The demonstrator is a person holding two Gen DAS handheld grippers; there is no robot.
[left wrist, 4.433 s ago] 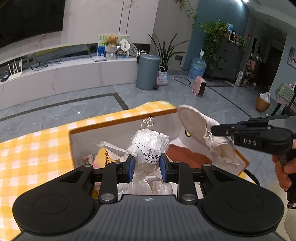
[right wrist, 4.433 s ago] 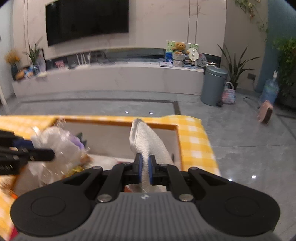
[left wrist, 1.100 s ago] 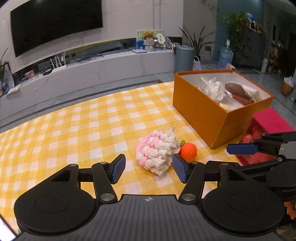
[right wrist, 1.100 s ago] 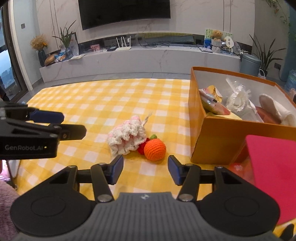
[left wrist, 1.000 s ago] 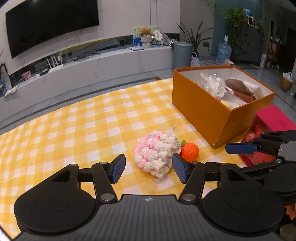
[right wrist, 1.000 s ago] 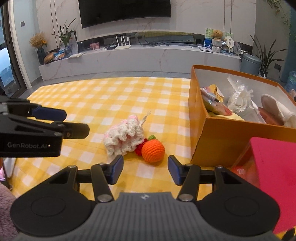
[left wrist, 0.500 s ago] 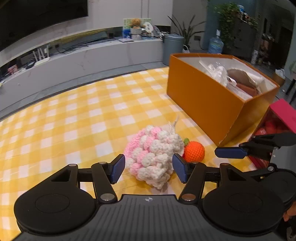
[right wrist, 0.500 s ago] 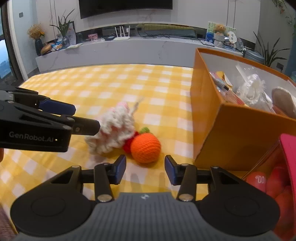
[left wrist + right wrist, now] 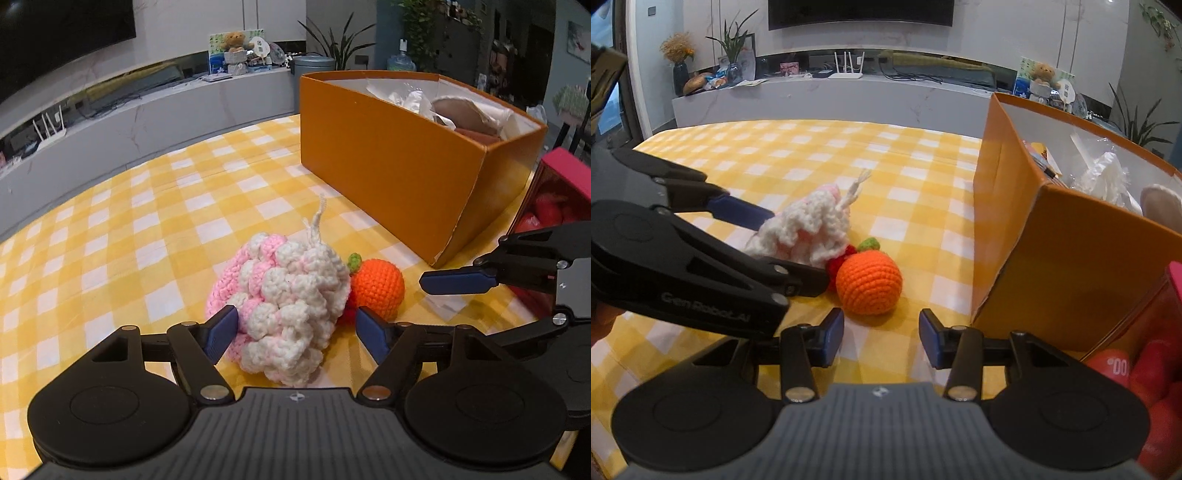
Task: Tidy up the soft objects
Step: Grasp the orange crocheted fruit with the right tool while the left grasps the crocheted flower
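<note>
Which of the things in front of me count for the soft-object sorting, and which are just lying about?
For the job:
- pink and white crochet piece, between the opening fingers of the left gripper
- orange crochet fruit, ahead of the right gripper
- orange box, already holding soft items

Lying about:
- red container
- teddy bear on the far counter
- grey bin

Two hand-held grippers, matt black: the left gripper and right gripper each carry blue pads on angular fingers, silver screws at the pivots, a ribbed grey housing behind, "GenRobot.AI" lettering along one side.
</note>
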